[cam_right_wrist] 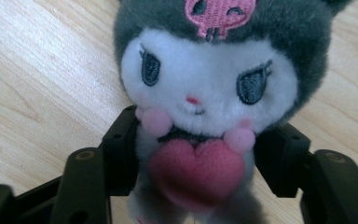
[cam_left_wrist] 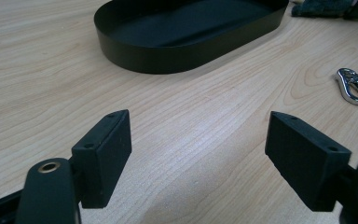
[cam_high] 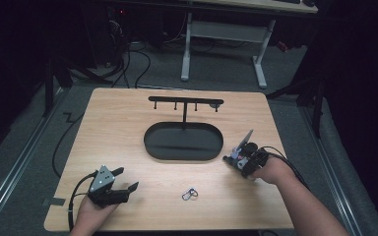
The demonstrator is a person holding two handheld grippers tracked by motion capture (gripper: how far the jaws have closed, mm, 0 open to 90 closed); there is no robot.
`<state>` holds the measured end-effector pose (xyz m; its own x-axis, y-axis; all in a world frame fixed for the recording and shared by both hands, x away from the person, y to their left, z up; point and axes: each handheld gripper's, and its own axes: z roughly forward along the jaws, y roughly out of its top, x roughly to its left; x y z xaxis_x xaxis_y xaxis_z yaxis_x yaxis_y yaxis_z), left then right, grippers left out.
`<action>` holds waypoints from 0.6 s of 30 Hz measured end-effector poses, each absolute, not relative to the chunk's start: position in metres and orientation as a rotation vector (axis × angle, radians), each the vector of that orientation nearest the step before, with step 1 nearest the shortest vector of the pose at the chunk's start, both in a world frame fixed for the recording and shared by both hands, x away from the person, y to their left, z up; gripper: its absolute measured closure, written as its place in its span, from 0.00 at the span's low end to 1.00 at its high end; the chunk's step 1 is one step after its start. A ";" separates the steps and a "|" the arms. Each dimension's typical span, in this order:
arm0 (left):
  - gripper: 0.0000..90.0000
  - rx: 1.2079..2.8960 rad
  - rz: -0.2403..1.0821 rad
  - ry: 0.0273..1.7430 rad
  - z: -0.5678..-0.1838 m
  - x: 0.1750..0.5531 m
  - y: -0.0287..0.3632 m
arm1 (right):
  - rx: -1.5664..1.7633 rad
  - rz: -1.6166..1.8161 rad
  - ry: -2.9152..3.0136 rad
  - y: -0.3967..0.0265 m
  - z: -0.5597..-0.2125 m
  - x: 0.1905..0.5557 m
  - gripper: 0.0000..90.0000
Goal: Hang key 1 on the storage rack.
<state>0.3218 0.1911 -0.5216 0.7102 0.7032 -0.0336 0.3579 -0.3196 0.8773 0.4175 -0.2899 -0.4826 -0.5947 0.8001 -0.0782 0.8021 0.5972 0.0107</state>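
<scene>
Plush toy being gripped, hanging not yet done

The right gripper [cam_right_wrist: 193, 154] clasps the plush toy [cam_right_wrist: 205, 93] between its jaws on the table; the stand [cam_high: 184, 103] beyond holds nothing; the left gripper [cam_left_wrist: 198, 154] rests spread and holds nothing.

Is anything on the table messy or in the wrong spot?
Mostly tidy. The clip lies loose on the bare table, away from the hook stand and tray. Nothing looks spilled or broken.

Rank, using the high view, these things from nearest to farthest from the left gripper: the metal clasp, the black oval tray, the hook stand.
1. Metal clasp, to the right of the left gripper.
2. Black oval tray, mid-table.
3. Hook stand, rising behind the tray.
</scene>
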 end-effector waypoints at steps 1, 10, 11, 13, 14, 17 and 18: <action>0.26 1.935 0.440 0.818 -0.522 0.322 0.191 | 1.375 -0.030 2.739 -0.289 -0.481 0.417 0.48; 0.26 1.944 0.436 0.811 -0.523 0.321 0.188 | 1.397 -0.010 2.733 -0.291 -0.469 0.406 0.52; 0.26 1.946 0.434 0.811 -0.523 0.321 0.188 | 1.383 -0.004 2.734 -0.292 -0.467 0.405 0.53; 0.26 1.945 0.435 0.809 -0.523 0.321 0.187 | 1.401 0.008 2.727 -0.291 -0.464 0.402 0.53; 0.26 1.946 0.435 0.809 -0.523 0.321 0.187 | 1.400 0.011 2.730 -0.292 -0.462 0.400 0.53; 0.26 1.944 0.435 0.810 -0.523 0.321 0.187 | 1.402 0.015 2.733 -0.290 -0.456 0.396 0.53; 0.26 1.946 0.435 0.809 -0.523 0.321 0.187 | 1.405 0.027 2.731 -0.290 -0.454 0.395 0.53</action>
<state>0.3207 0.1871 -0.5229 0.7177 0.6956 -0.0313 0.3579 -0.3299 0.8736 0.3946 -0.2903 -0.4540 -0.5792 0.8134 -0.0545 0.8121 0.5815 0.0477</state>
